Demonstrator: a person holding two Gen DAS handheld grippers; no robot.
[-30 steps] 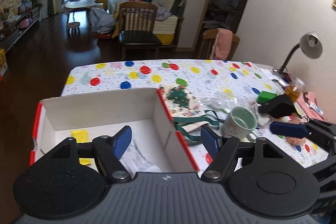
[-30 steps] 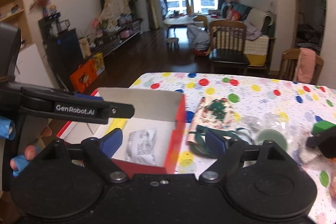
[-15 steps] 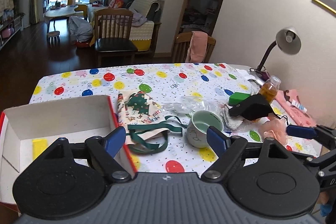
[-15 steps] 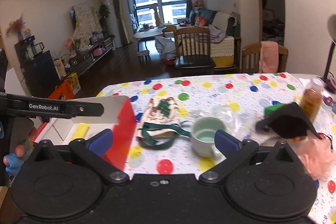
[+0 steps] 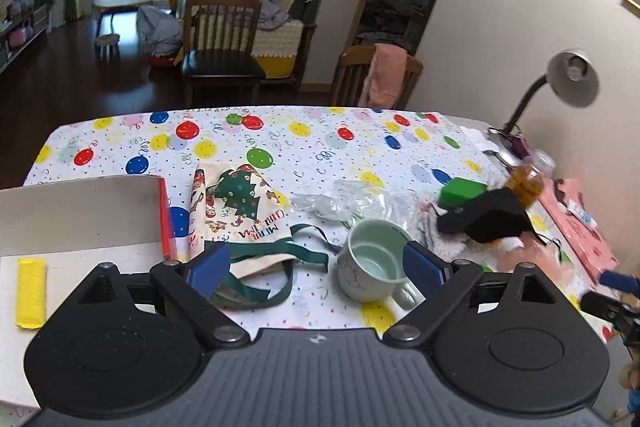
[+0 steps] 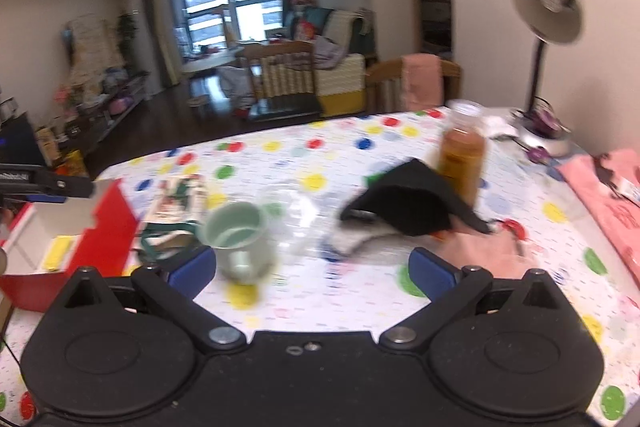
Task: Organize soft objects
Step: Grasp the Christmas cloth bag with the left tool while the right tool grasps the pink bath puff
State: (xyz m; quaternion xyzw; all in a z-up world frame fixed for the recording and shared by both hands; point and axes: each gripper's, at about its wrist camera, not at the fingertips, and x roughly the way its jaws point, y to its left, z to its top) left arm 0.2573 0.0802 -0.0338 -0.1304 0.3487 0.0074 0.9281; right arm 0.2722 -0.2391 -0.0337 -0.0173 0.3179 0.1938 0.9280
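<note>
Right now my left gripper (image 5: 316, 263) is opening, nothing gripped, over the Christmas cloth bag (image 5: 240, 211) and mug (image 5: 370, 261) on the table (image 5: 280, 135). Right gripper (image 6: 312, 267) spread wide, empty, facing the black cloth (image 6: 408, 203). Red-and-white box (image 5: 80, 223) sits left.

A Christmas-print cloth bag (image 5: 240, 215) with green straps lies flat on the desk (image 5: 304, 139), just beside the red-edged box (image 5: 80, 211) at the left edge. A black cloth (image 6: 412, 203) lies crumpled over a grey cloth (image 6: 352, 239) and a pink cloth (image 6: 480, 251) near the right edge.
</note>
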